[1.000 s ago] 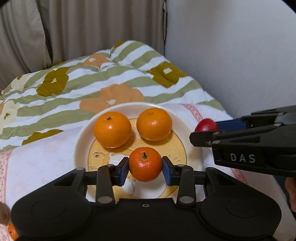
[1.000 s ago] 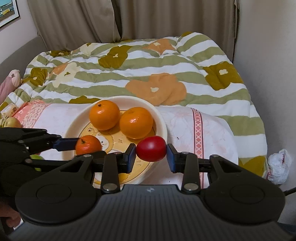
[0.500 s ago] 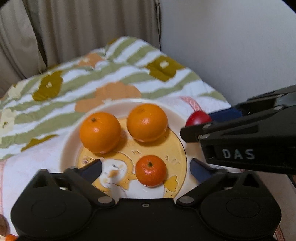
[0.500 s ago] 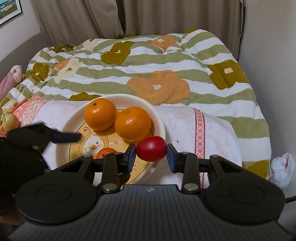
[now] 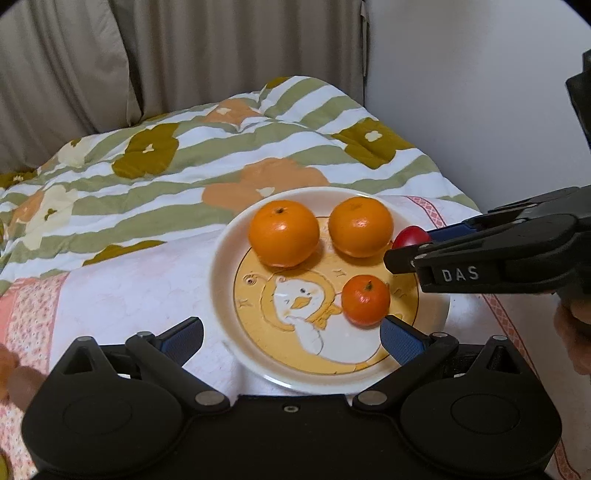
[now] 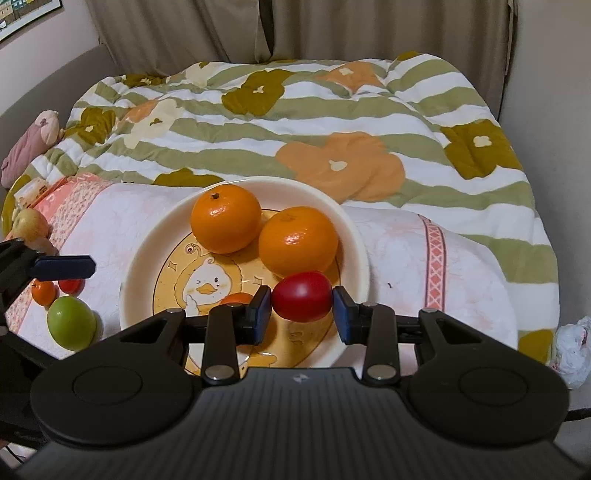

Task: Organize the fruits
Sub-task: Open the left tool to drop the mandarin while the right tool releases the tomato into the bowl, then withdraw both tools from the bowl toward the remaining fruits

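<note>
Nearest to me, the left gripper [image 5: 291, 338] has its jaws spread wide w/ nothing between them, blue pads [image 5: 400, 341] either side of the near rim of the plate [image 5: 225, 295]. The right pad sits just beside the small mandarin [image 5: 365, 301], can't tell if it's touching. That mandarin lies on the plate's right side, next to the duck pic.

The right gripper [image 6: 302, 308] is clenched on a red tomato [image 6: 302, 296], pads pressed on both sides, holding it over the near right part of the plate, just in front of the right orange [image 6: 298, 243]. From the left cam the tomato pokes out past that orange at the plate's right edge.

Two big oranges sit side by side at the back of the plate, close together, maybe touching: left orange [image 6: 225, 218] stem up, the right one a bit nearer in the right cam.

Off the plate to the left, on the pink cloth [image 6: 461, 280]: a green fruit [image 6: 71, 322], behind it a tiny orange fruit [image 6: 43, 292] and a red one [image 6: 71, 285], partly hidden by the left gripper's finger. Further left an apple [image 6: 29, 227] near the edge.

Behind it all, the striped flower blanket [image 6: 314, 110], then curtains [image 6: 295, 29]. Far left a pink plush [image 6: 31, 142], far right a white plastic bag [image 6: 572, 350] by the wall.
</note>
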### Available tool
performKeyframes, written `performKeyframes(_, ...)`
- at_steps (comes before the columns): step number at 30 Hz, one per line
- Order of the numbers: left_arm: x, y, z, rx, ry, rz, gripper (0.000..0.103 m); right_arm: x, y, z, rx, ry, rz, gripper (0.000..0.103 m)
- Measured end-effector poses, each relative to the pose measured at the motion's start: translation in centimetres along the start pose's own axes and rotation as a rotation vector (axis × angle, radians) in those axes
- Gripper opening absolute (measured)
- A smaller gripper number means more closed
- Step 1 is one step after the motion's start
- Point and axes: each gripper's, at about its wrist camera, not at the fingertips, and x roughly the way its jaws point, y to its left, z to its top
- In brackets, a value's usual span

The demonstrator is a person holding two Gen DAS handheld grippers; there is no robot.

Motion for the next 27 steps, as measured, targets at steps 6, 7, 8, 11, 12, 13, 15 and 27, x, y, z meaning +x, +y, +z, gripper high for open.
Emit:
performKeyframes(6, -0.3, 0.9, -0.3, -0.017, 0.007, 0.017, 0.103, 0.6, 0.3, 0.0, -0.001, 0.006, 0.013, 0.053)
performKeyframes(7, -0.4, 1.0, -0.3, -0.019, 0.008, 0.020, 0.103, 0.6, 0.5, -0.1, -0.009, -0.001, 0.013, 0.058)
performKeyframes(8, -0.4, 1.0, -0.4, -0.019, 0.009, 0.022, 0.103, 0.5, 0.7, -0.1, -0.023, -0.004, 0.016, 0.074)
performKeyframes(11, -0.7, 1.2, -0.6, -0.021, 0.015, 0.020, 0.103, 0.1, 1.3, -0.1, -0.044, -0.012, -0.027, 0.103)
performKeyframes(12, -0.9, 1.2, -0.7, -0.027, 0.017, 0.014, 0.103, -0.2, 1.4, -0.2, -0.048, -0.024, -0.033, 0.103)
performKeyframes(13, -1.0, 1.3, -0.9, -0.033, 0.021, 0.011, 0.103, -0.6, 1.5, -0.4, -0.050, -0.033, -0.033, 0.103)
performKeyframes(15, -1.2, 1.5, -1.1, -0.045, 0.032, 0.010, 0.103, -1.1, 1.6, -0.6, -0.055, -0.026, -0.037, 0.103)
performKeyframes(27, -5.6, 2.4, -1.6, -0.071, -0.027, 0.064, 0.103, -5.4, 1.6, -1.5, -0.009, -0.056, -0.086, 0.103)
